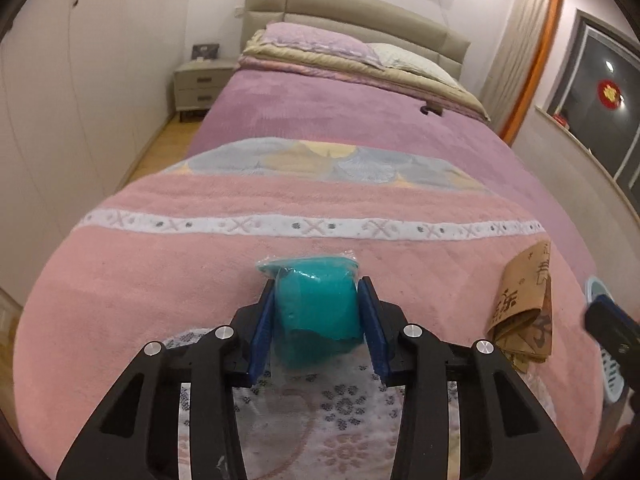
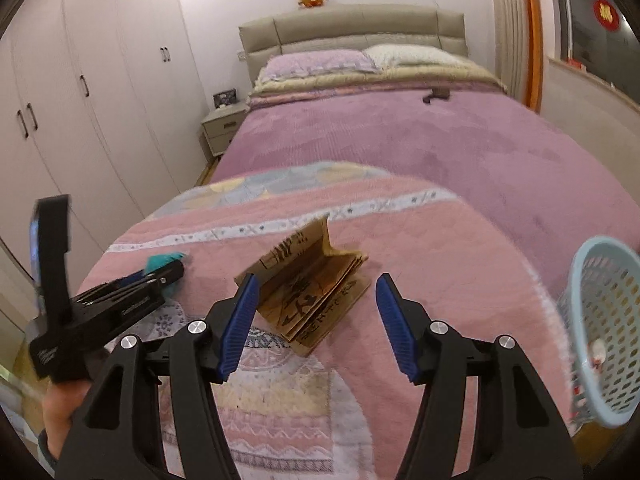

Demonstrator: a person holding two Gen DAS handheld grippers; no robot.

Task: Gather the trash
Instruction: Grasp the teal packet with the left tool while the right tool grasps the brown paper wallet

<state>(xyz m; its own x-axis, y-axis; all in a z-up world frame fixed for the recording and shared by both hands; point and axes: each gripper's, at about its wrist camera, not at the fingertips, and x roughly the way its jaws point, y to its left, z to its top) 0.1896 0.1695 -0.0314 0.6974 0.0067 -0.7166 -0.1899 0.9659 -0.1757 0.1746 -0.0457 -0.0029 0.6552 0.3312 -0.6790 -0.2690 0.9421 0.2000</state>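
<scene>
On the bed (image 1: 160, 280), left tool (image 1: 316, 300) — angled down — clamps teal packet (image 1: 316, 308).

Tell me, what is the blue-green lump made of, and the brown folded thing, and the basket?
The teal lump looks like soft stuff in clear, shiny plastic wrap: the film crinkles at its top.
The brown folded thing looks like matte kraft paper, probably a bag: sharp creases, black printing.
The light blue basket looks like smooth moulded plastic, its wall full of holes.

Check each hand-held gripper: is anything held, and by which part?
Left hand-held gripper is shut on the teal wrapped bundle, pads on its two sides. Right hand-held gripper is open, holding nothing; the folded brown paper lies between its fingers.
</scene>
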